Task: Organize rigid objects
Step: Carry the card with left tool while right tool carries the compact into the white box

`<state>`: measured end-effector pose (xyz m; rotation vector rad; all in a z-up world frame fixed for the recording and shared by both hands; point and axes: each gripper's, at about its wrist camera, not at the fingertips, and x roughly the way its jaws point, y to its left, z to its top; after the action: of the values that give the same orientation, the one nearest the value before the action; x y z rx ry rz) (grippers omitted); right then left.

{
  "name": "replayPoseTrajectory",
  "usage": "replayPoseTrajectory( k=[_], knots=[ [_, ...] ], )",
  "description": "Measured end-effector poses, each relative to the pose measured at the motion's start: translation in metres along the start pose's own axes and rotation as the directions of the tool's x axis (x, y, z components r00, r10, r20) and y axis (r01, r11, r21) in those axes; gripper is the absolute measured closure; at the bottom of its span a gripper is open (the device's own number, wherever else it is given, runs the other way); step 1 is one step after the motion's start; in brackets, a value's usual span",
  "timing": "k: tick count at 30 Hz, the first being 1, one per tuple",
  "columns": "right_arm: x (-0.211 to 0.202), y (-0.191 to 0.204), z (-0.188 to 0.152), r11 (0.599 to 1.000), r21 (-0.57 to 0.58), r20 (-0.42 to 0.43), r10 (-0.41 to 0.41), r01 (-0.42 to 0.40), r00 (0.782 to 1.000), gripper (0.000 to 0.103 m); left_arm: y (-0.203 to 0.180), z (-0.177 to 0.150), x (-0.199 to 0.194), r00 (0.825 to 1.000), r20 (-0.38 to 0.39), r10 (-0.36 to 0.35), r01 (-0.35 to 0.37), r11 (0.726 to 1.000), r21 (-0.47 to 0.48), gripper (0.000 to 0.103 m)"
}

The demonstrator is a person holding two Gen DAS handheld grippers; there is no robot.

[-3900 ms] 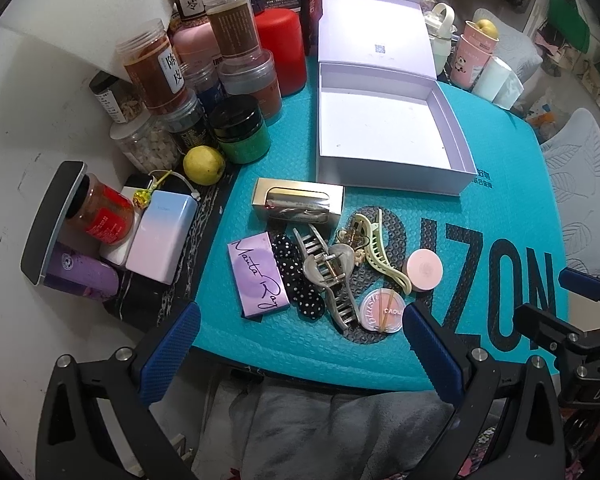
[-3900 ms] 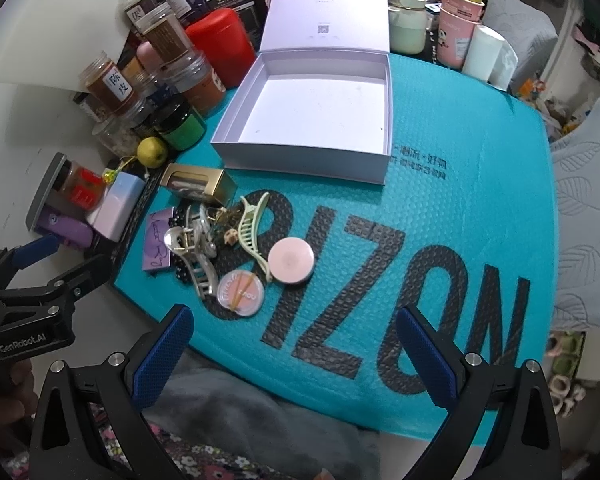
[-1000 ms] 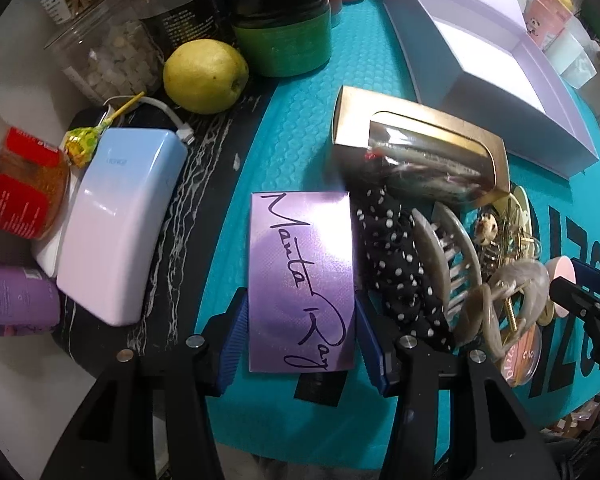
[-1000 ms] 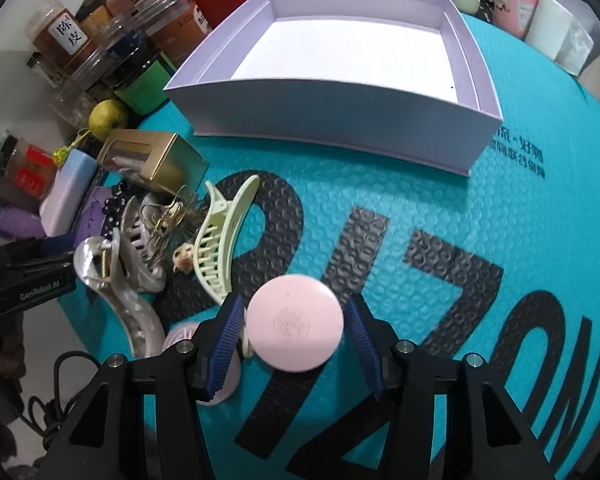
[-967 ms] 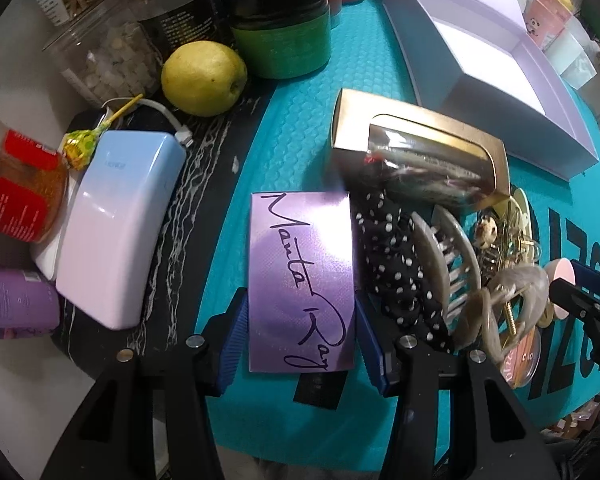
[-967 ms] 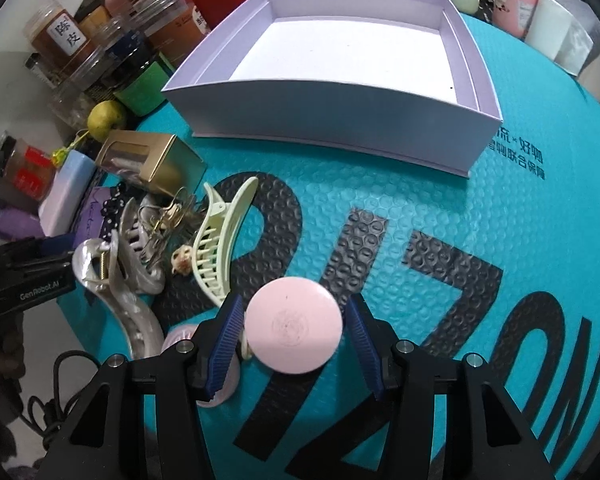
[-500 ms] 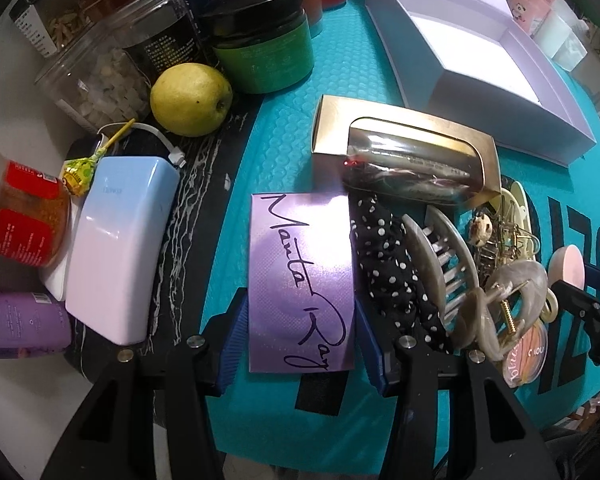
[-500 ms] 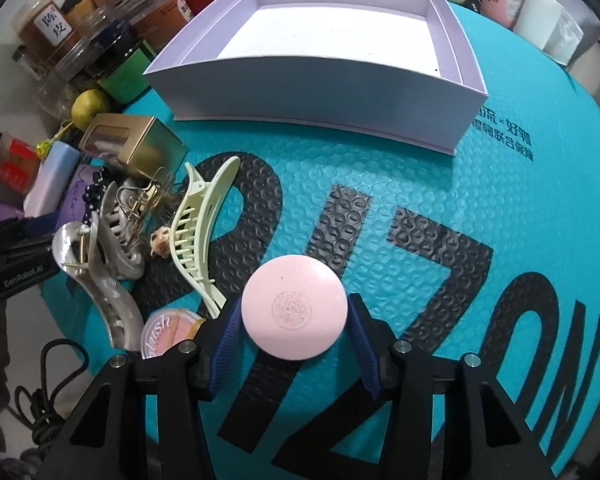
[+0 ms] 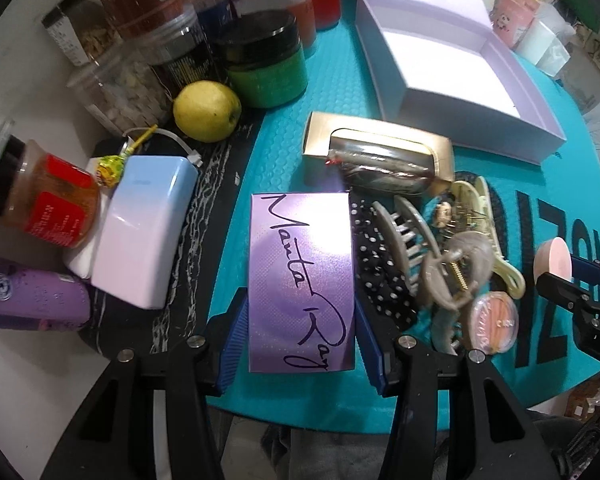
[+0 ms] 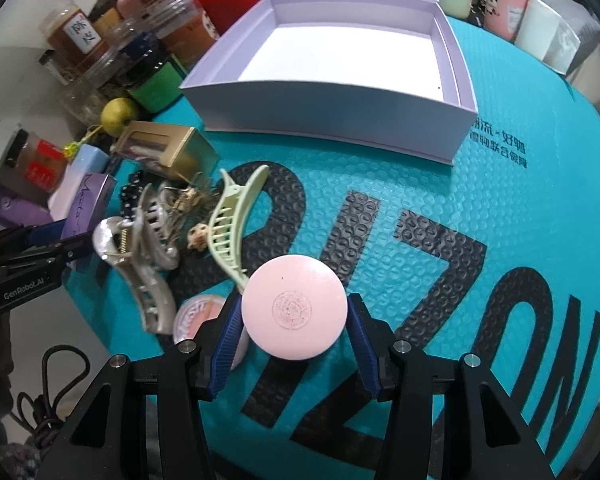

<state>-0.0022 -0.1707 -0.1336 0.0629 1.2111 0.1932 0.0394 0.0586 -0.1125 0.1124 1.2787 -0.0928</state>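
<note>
My left gripper (image 9: 300,344) is shut on a purple box with black script (image 9: 302,280) and holds it just above the teal mat (image 9: 292,148). My right gripper (image 10: 294,340) is shut on a round pink compact (image 10: 294,307), lifted above the mat (image 10: 440,216). The open lilac box (image 10: 340,120) stands at the back, empty. A gold box (image 9: 376,156), a polka-dot hair tie (image 9: 380,276), grey claw clips (image 9: 432,252), a pale green claw clip (image 10: 232,220) and a peach compact (image 9: 494,322) lie in a pile between the grippers.
Jars (image 9: 160,40), a green jar (image 9: 268,64), a yellow fruit (image 9: 207,111), a blue power bank (image 9: 144,232) and a red-labelled jar (image 9: 40,200) crowd the left. Cups (image 10: 540,28) stand at the back right. The mat's front edge is close below both grippers.
Since 3.9 s ago both grippers came down and closed, left on the purple box, right on the pink compact. In the last second both have lifted their objects and drawn back slightly.
</note>
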Motion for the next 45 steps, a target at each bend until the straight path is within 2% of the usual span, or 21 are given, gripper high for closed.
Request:
replayPoseTrajectory(
  k=[9,18,28,32,38,45],
  knots=[
    [-0.027,0.001,-0.005,1.0,-0.008,0.059,0.016,-0.016,0.998,0.052,-0.014,-0.009,-0.04,0.998,0.043,-0.04,0.04,0.999,0.003,0.053],
    [-0.049,0.001,-0.003,0.999,0.002,0.079,0.031,-0.032,0.996,0.052,-0.019,0.003,-0.065,0.996,0.07,-0.054,0.052,0.998,0.036,0.053],
    [-0.06,-0.001,0.012,0.998,0.048,0.093,0.039,-0.043,0.995,0.052,-0.029,0.041,-0.082,0.991,0.11,-0.078,0.064,0.991,0.121,0.053],
    [-0.072,0.004,0.023,0.998,0.043,0.124,0.035,-0.041,0.992,0.052,-0.036,0.059,-0.09,0.987,0.136,-0.082,0.057,0.983,0.176,0.053],
    [-0.083,0.007,0.044,0.999,0.046,0.148,0.017,-0.024,0.989,0.052,-0.045,0.09,-0.093,0.98,0.155,-0.122,0.084,0.969,0.231,0.053],
    [-0.085,0.0,0.07,0.997,0.073,0.163,-0.003,-0.009,0.987,0.052,-0.056,0.123,-0.084,0.976,0.14,-0.169,0.126,0.954,0.272,0.053]
  ],
)
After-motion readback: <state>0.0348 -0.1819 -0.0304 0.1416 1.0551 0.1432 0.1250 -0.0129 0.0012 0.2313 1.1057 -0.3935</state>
